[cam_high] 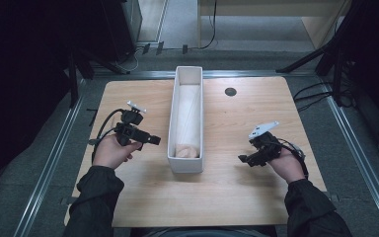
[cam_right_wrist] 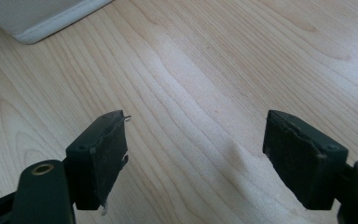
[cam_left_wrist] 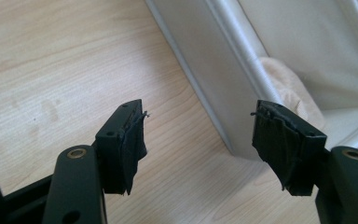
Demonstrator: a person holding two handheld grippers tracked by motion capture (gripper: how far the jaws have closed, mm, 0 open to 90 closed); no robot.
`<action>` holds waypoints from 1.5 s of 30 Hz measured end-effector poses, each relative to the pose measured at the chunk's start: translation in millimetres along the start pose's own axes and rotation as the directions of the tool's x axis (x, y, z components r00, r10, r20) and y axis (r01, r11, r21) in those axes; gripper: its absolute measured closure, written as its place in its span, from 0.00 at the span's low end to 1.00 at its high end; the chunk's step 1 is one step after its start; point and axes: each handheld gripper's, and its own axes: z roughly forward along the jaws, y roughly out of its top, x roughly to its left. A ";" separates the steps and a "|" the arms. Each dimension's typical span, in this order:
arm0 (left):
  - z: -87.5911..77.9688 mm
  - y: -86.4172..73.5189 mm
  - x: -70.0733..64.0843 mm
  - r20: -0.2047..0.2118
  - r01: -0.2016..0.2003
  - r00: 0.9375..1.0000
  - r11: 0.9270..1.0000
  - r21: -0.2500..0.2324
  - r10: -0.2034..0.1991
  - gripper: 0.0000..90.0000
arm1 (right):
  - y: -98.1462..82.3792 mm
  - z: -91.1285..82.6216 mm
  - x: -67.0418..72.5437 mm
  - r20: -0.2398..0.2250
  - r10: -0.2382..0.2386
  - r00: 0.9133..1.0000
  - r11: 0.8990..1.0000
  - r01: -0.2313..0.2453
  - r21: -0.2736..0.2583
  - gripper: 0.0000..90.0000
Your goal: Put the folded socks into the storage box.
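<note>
Both claws gape empty: left claw [cam_high: 154, 140] at nine o'clock, right claw [cam_high: 245, 158] at three o'clock of the white bin [cam_high: 186, 165], whose pale lump [cam_high: 186, 150] looks soft and light, best pinched gently across its middle.

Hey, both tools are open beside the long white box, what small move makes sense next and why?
Probably ease the left tool over the near wall of the white box toward the pale lump at its near end. That tool is open, holds nothing, and already points at the lump, which lies closest to it. The right tool sits open over bare table, farther off.
</note>
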 end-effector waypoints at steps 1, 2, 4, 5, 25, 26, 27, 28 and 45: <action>1.9 -2.7 2.8 0.004 -0.002 1.000 1.000 0.009 0.002 0.37 | -0.2 -0.2 -0.1 -0.001 0.000 1.000 1.000 0.000 0.001 0.24; 3.2 -4.4 4.7 0.002 -0.001 1.000 1.000 0.015 0.001 0.37 | -0.3 -0.3 0.0 -0.001 0.000 1.000 1.000 0.000 0.000 0.24; 7.2 -9.2 10.0 -0.002 0.013 1.000 0.999 0.030 -0.013 0.37 | -0.5 -0.3 0.0 -0.001 -0.001 1.000 1.000 0.001 0.001 0.24; 10.4 -14.0 15.1 -0.008 0.024 1.000 0.999 0.033 -0.023 0.37 | -0.9 -0.5 0.4 0.003 -0.003 1.000 1.000 0.003 0.002 0.24; 16.6 -49.2 35.0 -0.052 -0.017 0.998 1.000 0.010 0.018 0.33 | 1.0 -0.9 3.7 0.007 -0.024 1.000 1.000 0.024 -0.005 0.24; 16.1 -53.1 39.3 -0.035 -0.004 0.999 1.000 0.001 0.004 0.33 | 1.2 -0.6 4.2 0.007 -0.023 1.000 1.000 0.023 -0.002 0.24; 16.1 -55.6 41.0 -0.041 0.010 0.999 1.000 -0.005 -0.010 0.32 | 1.3 -0.4 4.3 0.008 -0.022 1.000 1.000 0.022 -0.001 0.24; 16.4 -57.9 42.9 -0.043 0.020 0.999 1.000 -0.004 -0.020 0.31 | 1.5 -0.4 4.1 0.008 -0.022 1.000 1.000 0.022 -0.001 0.24; 16.4 -75.1 63.1 -0.048 0.073 0.996 0.997 -0.007 -0.073 0.29 | 6.7 4.1 4.4 0.003 -0.036 0.999 0.999 0.036 0.002 0.24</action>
